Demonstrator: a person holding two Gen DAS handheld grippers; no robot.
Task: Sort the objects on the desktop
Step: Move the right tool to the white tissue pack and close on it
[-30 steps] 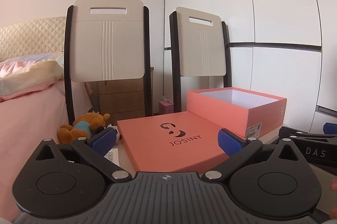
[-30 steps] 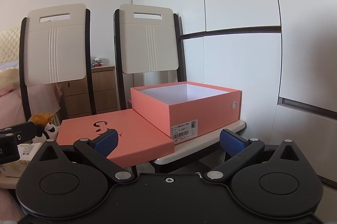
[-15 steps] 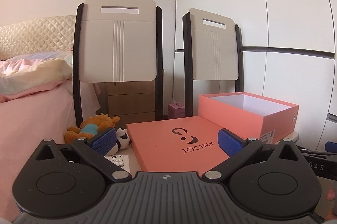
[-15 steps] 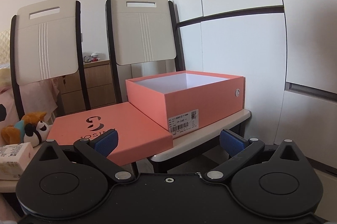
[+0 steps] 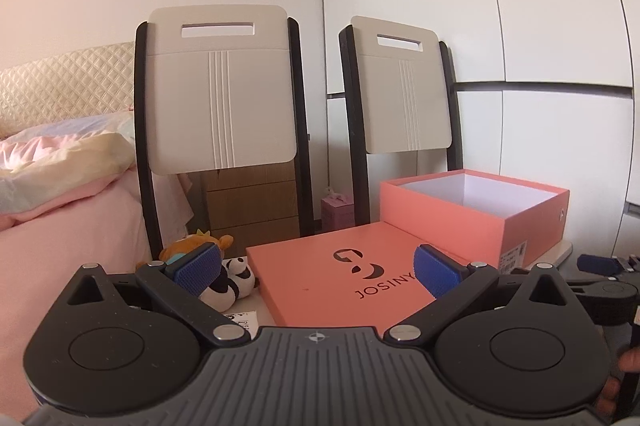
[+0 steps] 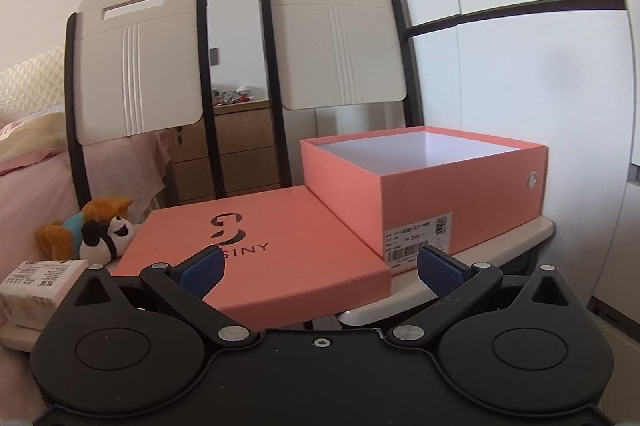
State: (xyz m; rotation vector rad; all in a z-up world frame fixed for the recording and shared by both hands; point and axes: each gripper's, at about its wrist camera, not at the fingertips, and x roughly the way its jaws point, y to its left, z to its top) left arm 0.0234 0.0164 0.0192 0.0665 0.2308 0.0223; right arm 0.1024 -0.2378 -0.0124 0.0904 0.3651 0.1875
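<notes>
Both grippers have swung to the left over the last second, so the panda now shows clear of the left one's finger and the small paper-labelled box has come into the right one's view. Behind everything stand two cream chairs [image 5: 218, 86] [image 6: 340, 38] with black frames, backs upright against the wall, and a pink bed [image 5: 60, 186] lies off to the left. On the pale seat surface [image 6: 536, 230] sits the open pink shoebox [image 6: 460, 194], upright, its white inside bare as far as can be seen, a barcode label on its near wall. Its lid [image 6: 256, 246] lies flat just to the left, touching the box's side, logo and lettering facing up. Left of the lid, an orange plush toy [image 6: 100, 210] and a small panda [image 6: 104, 234] lie side by side, the panda against the lid's edge. Nearer and further left is the small box [image 6: 36, 282], pale with printed labels. The left gripper [image 5: 316, 268] is held level and low, pointing at the lid, its blue pads spread wide with nothing between them. The right gripper [image 6: 320, 268] is held the same way, level, aimed at the lid's front right corner, fingers parted and empty. In the left view the right gripper's black body shows at the far right edge, with fingertips of a hand [image 5: 624, 378] around its grip.
</notes>
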